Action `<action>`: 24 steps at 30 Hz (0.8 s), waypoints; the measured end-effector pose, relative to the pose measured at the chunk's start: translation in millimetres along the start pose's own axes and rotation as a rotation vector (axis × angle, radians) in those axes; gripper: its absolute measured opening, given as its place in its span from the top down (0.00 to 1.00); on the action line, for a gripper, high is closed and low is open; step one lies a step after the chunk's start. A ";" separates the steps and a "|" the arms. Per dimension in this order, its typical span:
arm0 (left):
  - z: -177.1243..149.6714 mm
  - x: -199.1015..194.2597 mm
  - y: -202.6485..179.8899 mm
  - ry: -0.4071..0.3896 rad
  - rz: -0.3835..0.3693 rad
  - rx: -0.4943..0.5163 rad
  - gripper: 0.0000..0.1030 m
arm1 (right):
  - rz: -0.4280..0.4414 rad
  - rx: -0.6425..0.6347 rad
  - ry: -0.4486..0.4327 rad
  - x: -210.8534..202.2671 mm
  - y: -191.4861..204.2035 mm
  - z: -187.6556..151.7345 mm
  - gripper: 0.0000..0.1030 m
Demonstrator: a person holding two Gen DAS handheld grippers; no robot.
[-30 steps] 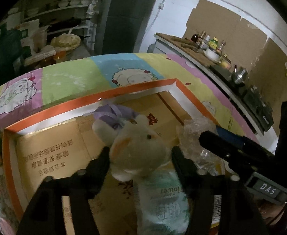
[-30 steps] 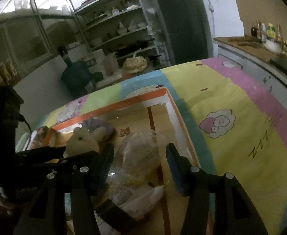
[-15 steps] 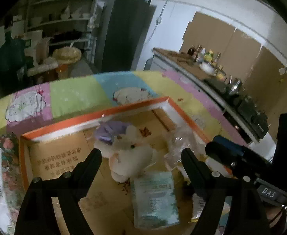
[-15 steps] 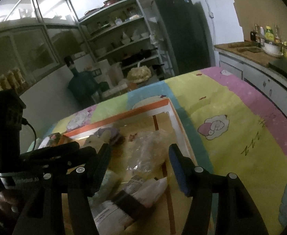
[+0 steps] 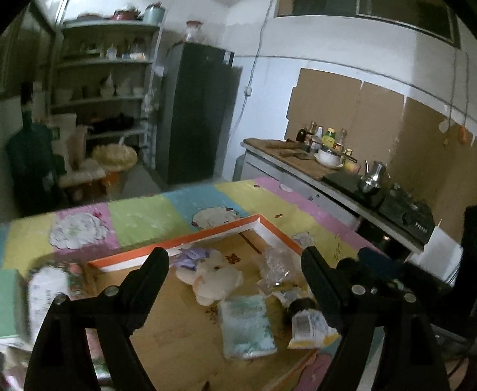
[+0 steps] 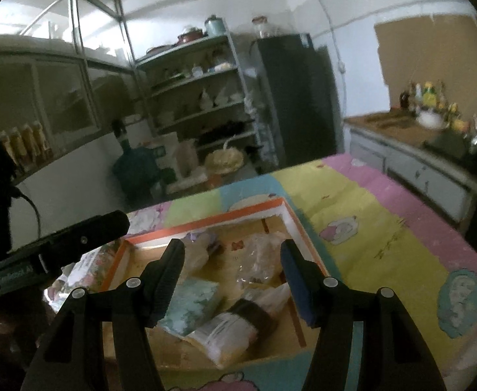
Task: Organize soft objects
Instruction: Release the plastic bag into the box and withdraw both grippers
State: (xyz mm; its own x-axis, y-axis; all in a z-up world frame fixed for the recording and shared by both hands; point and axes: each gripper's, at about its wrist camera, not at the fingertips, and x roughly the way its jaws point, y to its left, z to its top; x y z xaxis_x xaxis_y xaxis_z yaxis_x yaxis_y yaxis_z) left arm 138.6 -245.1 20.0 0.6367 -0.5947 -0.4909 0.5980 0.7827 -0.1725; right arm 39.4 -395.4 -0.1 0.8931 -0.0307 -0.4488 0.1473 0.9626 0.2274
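left tongs and right tongs: both were held wide apart, nothing gripped, raised above the box. plush toy, tissue pack and plastic bags were laid inside it, presumably gathered for tidiness.

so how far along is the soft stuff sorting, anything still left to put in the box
Mostly done by the look of it: the plush toy, tissue pack, clear plastic bag and banded packet all lie inside the cardboard box. Nothing is in hand; left gripper and right gripper are open. A floral pack sits outside, possibly left.
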 end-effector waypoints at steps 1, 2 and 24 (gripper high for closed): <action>-2.0 -6.6 -0.6 -0.013 0.010 0.007 0.19 | -0.023 -0.011 -0.016 -6.5 5.9 -1.2 0.39; -4.1 -13.4 -0.9 -0.028 0.017 0.011 0.19 | -0.040 -0.020 -0.031 -12.2 11.5 -2.6 0.39; -56.1 -122.6 51.0 -0.139 0.269 -0.013 0.22 | 0.009 -0.065 -0.106 -63.0 119.4 -46.8 0.33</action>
State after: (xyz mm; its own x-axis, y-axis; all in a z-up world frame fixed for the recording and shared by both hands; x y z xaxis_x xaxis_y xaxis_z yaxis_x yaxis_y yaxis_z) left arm 63.8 -122.0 23.5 0.8325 -0.3848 -0.3986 0.3934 0.9171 -0.0638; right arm -19.2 -266.0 14.9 0.9348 -0.0467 -0.3521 0.1142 0.9782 0.1734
